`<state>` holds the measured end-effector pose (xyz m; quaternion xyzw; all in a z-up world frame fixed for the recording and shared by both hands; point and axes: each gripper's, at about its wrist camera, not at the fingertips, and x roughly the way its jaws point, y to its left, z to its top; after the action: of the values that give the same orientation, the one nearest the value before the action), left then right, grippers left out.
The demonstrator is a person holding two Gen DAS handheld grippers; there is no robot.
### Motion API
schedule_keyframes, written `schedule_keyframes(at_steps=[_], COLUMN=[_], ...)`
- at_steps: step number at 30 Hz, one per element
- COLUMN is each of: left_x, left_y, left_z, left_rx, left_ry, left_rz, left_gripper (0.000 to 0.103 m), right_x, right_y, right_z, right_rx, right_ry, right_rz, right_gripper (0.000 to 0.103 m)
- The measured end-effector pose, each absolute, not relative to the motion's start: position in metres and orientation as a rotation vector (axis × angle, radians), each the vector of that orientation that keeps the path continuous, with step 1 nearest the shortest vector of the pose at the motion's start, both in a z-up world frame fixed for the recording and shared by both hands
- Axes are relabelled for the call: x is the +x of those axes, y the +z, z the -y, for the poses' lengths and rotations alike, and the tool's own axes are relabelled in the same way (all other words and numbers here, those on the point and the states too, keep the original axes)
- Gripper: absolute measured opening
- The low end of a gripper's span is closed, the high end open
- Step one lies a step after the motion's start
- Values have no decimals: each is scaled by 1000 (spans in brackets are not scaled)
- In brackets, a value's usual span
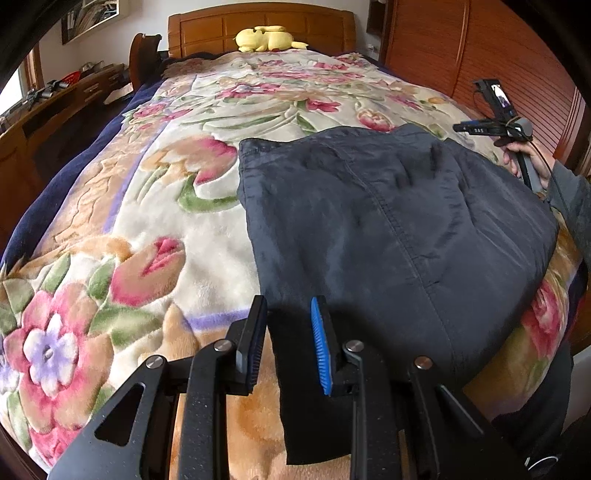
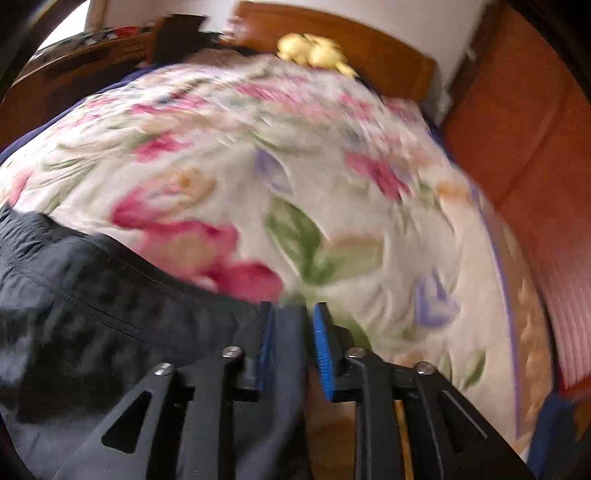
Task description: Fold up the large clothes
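A dark navy garment (image 1: 388,229) lies folded and flat on the floral blanket (image 1: 155,221) of a bed. My left gripper (image 1: 288,332) hovers over the garment's near left corner with its jaws apart. One finger stands over the blanket and the other over the cloth, and neither pad presses on it. A hand (image 1: 524,155) holds my right gripper (image 1: 458,128) above the garment's far right corner, clear of it. In the blurred right wrist view, the right gripper (image 2: 293,332) has its jaws apart at the edge of the garment (image 2: 92,314), with nothing pinched.
A yellow plush toy (image 1: 266,38) rests against the wooden headboard (image 1: 207,29). A wooden wardrobe (image 1: 480,55) stands along the bed's right side. A desk with clutter (image 1: 55,103) runs along the left, and a grey sleeve (image 1: 569,199) shows at the right edge.
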<state>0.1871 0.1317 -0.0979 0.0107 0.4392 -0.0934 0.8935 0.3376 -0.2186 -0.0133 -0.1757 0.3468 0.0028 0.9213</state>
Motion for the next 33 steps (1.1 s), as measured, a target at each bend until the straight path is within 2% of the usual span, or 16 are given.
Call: schedule_keyframes(at_steps=[1,3,10,12,20,25,29,33], left_x=[187,185,185,185,184,177,167,151], left_y=[-98,-99,-97,-99,-99,-93,-89,-87], left_z=[-132,-132,-133,-133,-135,-138,-138,-136], left_rx=[18,11,3,0,-18,-20,-23,-16], left_ry=[-193,-193,-203,-206,-203,-203,-210,-211], left_rz=[-910,-909,-899,-899,-889,-876,-870,-869], left_gripper=[25,25,25,26,26,26,26,26], right_x=[335,329,299,298,339,369,361,318], right_y=[-11,-6,-24,-35,-71,-81,-80,-58], right_z=[207,179,84,69,26,21,30,45], right_rx=[-365,-374,-347,-379,-506,-445,-437,-378], right_ry=[29,82,470,482,381,352,328,314], right_rz=[-703,-684,-814,-859,-881,-909,-883,-809], right_gripper=[38,41,42,52,53,53,54,54])
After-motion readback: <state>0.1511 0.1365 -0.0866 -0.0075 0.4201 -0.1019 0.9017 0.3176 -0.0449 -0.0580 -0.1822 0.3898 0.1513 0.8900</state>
